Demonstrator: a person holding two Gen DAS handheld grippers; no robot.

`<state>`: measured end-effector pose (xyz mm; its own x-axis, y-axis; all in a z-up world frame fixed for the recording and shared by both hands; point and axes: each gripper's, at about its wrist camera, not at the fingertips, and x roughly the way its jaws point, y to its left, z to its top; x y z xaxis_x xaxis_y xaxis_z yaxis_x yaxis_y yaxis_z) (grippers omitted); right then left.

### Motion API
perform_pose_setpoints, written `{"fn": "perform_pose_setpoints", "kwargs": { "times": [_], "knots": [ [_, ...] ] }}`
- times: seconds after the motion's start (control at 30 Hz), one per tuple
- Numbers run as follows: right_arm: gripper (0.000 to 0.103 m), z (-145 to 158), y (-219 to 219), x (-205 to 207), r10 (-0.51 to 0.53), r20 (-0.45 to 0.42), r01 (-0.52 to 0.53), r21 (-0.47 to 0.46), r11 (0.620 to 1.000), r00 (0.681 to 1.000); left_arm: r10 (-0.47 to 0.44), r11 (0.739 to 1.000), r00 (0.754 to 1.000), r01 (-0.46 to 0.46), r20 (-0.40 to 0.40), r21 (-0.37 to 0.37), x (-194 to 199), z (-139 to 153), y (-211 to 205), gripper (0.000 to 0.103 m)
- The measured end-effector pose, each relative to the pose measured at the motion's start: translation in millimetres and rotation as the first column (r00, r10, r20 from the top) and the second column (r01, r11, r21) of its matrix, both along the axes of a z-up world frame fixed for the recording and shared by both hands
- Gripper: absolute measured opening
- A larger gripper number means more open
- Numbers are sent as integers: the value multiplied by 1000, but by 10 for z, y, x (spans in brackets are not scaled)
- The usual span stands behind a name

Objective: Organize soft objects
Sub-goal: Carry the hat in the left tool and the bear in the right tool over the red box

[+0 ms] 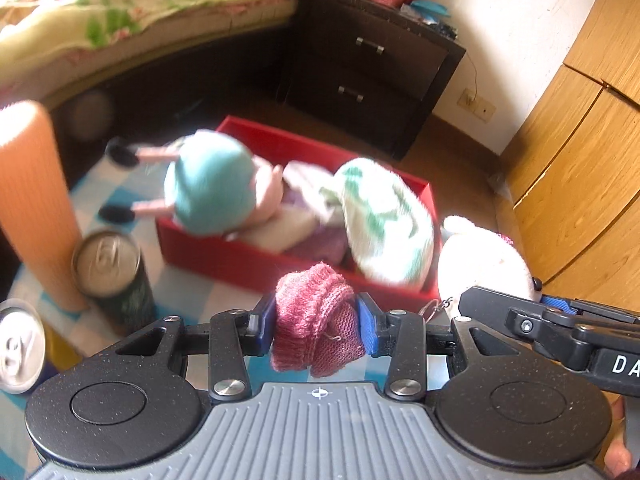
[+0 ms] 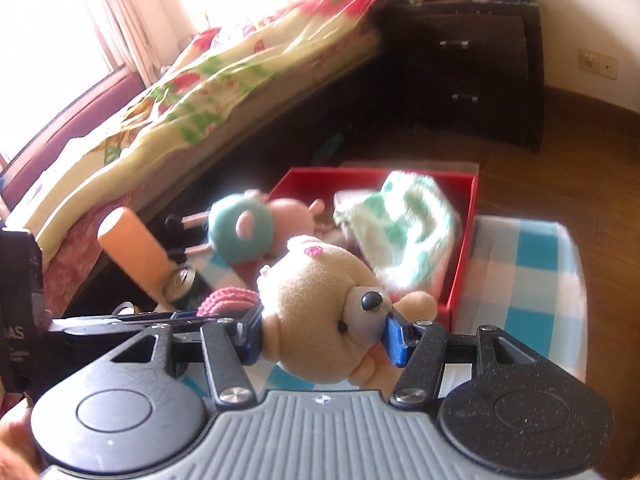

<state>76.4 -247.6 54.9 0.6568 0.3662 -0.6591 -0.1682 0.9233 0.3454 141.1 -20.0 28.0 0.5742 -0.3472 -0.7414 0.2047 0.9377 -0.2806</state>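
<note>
My left gripper [image 1: 316,326] is shut on a pink knitted piece [image 1: 316,320], bunched between its blue pads and held above the checked cloth. My right gripper [image 2: 324,336] is shut on a tan teddy bear [image 2: 320,304], pads pressing the sides of its head. Its white back [image 1: 480,264] shows at the right of the left wrist view. Beyond both stands a red box [image 1: 224,256] [image 2: 464,248] holding a doll in a teal dress [image 1: 212,188] [image 2: 240,232], whose legs hang over the wall, a white and green knit [image 1: 384,220] [image 2: 408,232] and folded pale cloths [image 1: 304,216].
Two drink cans [image 1: 112,268] [image 1: 20,348] and an orange cylinder [image 1: 32,204] stand left of the box on the blue checked cloth [image 2: 528,272]. A bed with a flowered quilt [image 2: 224,80], a dark nightstand [image 1: 372,72] and a wooden wardrobe [image 1: 580,120] ring the floor area.
</note>
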Motion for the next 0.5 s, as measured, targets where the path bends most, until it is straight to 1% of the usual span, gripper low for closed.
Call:
{"fn": "perform_pose_setpoints", "kwargs": {
  "times": [0.13, 0.27, 0.4, 0.5],
  "knots": [
    [35, 65, -64, 141, -31, 23, 30, 19, 999, 999, -2, 1000, 1000, 2, 17, 5, 167, 48, -87, 42],
    [35, 123, -82, 271, -49, 48, 48, 33, 998, 998, 0, 1000, 999, -1, 34, 29, 361, 70, -175, 42],
    [35, 116, -91, 416, -63, 54, 61, 40, 997, 997, 14, 1000, 999, -15, 39, 13, 593, 80, -234, 42],
    [35, 103, -105, 543, -72, 68, 70, 34, 997, 995, 18, 999, 999, -20, 47, 50, 765, 57, -314, 42]
  ]
}}
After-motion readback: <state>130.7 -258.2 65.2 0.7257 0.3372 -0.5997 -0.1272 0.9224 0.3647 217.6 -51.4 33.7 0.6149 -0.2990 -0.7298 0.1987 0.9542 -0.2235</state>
